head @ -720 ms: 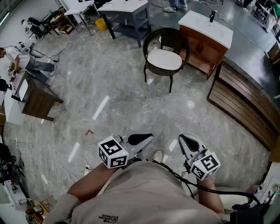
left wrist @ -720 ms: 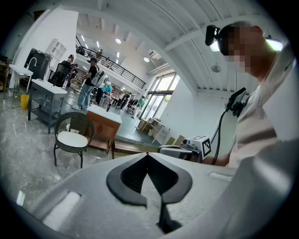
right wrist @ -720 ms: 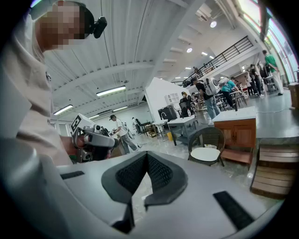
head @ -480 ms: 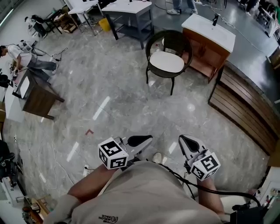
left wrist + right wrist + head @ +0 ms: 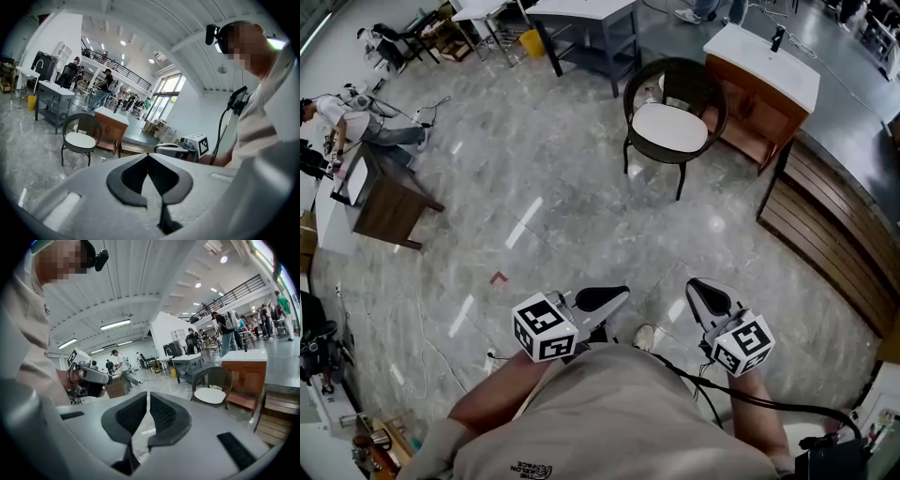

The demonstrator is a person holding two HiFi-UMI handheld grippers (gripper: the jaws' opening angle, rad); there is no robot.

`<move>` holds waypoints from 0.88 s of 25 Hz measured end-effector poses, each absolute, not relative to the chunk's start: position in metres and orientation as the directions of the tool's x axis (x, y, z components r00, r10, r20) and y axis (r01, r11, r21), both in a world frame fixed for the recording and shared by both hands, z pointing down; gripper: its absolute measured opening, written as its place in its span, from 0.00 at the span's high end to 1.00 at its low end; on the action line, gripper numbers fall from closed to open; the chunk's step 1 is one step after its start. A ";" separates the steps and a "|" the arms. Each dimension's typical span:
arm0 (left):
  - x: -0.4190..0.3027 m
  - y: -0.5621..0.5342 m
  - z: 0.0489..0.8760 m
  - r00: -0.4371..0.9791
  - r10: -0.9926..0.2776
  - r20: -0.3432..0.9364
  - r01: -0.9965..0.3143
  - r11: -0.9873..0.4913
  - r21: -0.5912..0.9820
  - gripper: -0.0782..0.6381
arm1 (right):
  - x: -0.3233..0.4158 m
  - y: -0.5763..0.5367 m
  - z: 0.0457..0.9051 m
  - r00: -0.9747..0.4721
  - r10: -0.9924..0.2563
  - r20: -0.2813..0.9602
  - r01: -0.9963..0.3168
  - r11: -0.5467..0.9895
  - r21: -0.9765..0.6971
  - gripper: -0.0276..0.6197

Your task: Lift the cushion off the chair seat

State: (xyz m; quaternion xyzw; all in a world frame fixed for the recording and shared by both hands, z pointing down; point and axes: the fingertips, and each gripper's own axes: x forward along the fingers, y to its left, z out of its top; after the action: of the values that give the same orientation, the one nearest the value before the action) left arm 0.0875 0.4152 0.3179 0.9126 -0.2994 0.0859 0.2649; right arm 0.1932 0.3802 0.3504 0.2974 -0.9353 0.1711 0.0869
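A round white cushion (image 5: 668,127) lies on the seat of a dark wicker chair (image 5: 674,77) far across the floor; the cushion (image 5: 79,139) also shows in the left gripper view and the cushion (image 5: 209,395) in the right gripper view. My left gripper (image 5: 626,293) is held close to my body, jaws shut with nothing between them. My right gripper (image 5: 692,283) sits beside it, also shut and empty. Both point toward the chair, well short of it. Each gripper sees the other: the right gripper's cube (image 5: 199,144), the left gripper's body (image 5: 86,378).
A wooden vanity with a white top (image 5: 764,70) stands right of the chair, with a slatted wooden platform (image 5: 830,230) nearer. A grey table (image 5: 586,23) is behind the chair, a small brown desk (image 5: 386,202) at left. People stand in the background. Grey marble floor (image 5: 572,216) lies between.
The chair and cushion have shifted slightly down and right in the head view as the view moved. Both grippers keep their pose, shut.
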 end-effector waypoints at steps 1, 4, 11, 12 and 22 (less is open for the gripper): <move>0.081 0.409 0.319 0.805 -0.503 0.315 -0.594 -0.676 0.437 0.88 | 0.187 0.373 0.352 -0.808 -0.528 0.263 -0.587 0.763 -0.272 0.93; 0.062 0.380 0.324 0.807 -0.501 0.312 -0.591 -0.681 0.433 0.88 | 0.170 0.340 0.358 -0.796 -0.542 0.268 -0.603 0.747 -0.279 0.93; -0.004 0.269 0.338 0.843 -0.454 0.289 -0.538 -0.706 0.460 0.88 | 0.124 0.230 0.384 -0.723 -0.611 0.323 -0.691 0.636 -0.344 0.91; -0.016 0.252 0.338 0.848 -0.444 0.289 -0.530 -0.714 0.458 0.88 | 0.116 0.212 0.388 -0.711 -0.621 0.331 -0.703 0.613 -0.360 0.91; -0.116 0.108 0.360 0.855 -0.356 0.376 -0.502 -0.747 0.436 0.84 | 0.043 0.030 0.479 -0.625 -0.682 0.380 -0.728 0.333 -0.599 0.87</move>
State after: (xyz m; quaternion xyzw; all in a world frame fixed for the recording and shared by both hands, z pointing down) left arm -0.1156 0.1075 0.3601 0.9247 -0.2322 0.1355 0.2696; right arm 0.0429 0.0300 0.4794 0.4321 -0.8160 0.3828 0.0301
